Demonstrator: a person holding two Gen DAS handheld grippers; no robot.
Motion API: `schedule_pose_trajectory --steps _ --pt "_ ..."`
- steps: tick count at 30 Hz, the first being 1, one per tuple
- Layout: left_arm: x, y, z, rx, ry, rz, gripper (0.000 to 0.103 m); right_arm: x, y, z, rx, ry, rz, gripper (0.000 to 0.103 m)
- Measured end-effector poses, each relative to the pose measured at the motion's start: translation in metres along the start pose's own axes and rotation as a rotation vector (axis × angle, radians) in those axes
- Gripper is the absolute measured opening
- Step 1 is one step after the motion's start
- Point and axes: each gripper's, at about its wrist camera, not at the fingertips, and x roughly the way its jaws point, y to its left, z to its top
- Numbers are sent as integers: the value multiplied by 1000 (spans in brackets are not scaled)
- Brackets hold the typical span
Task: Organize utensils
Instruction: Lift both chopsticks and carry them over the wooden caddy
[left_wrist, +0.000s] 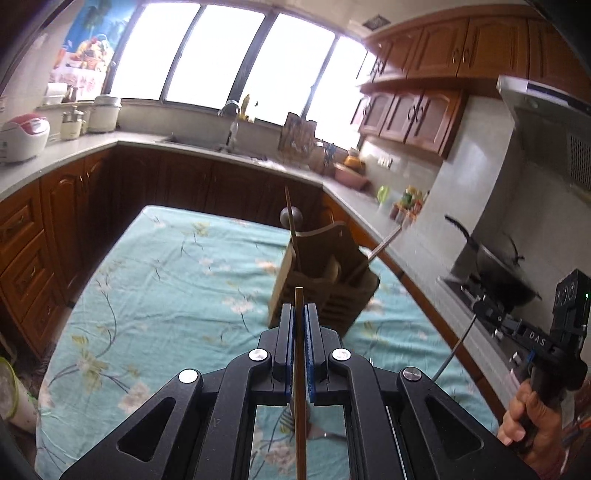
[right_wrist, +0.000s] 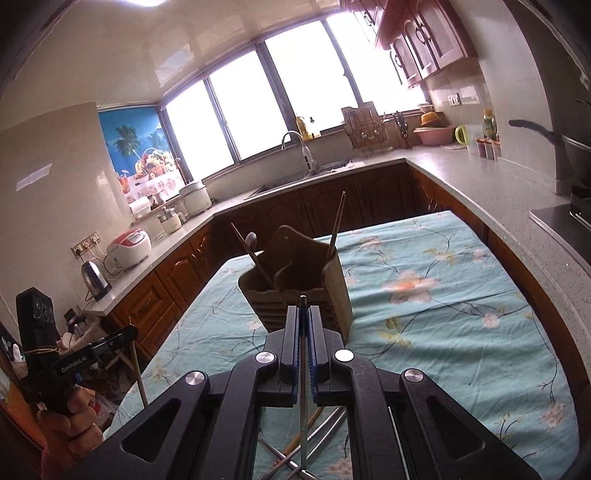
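A brown wooden utensil holder (left_wrist: 325, 280) stands on the floral teal tablecloth (left_wrist: 166, 295); it also shows in the right wrist view (right_wrist: 299, 284). It holds chopsticks and a spoon. My left gripper (left_wrist: 299, 314) is shut on a wooden chopstick (left_wrist: 300, 387), held above the table just short of the holder. My right gripper (right_wrist: 303, 314) is shut on a thin metal chopstick (right_wrist: 303, 387), also just short of the holder. Several loose utensils (right_wrist: 314, 439) lie on the cloth under the right gripper. A fork (left_wrist: 321, 434) lies under the left gripper.
Kitchen counters (right_wrist: 480, 184) wrap around the table on three sides, with a sink (right_wrist: 306, 173), rice cookers (right_wrist: 129, 243), a kettle (right_wrist: 96, 275) and a wok on the stove (left_wrist: 495, 269). The other hand-held gripper shows at right (left_wrist: 546, 343).
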Motion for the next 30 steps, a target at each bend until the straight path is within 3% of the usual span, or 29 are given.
schedule_pose_trajectory --steps 8,24,30 --pt "-6 8 -1 -23 -54 0 4 -2 4 14 -1 -47 13 4" --pt "25 13 15 -28 -160 -2 4 3 14 38 -24 -140 36 4" --pt "45 3 23 4 -238 20 3 11 14 53 -30 -176 32 4"
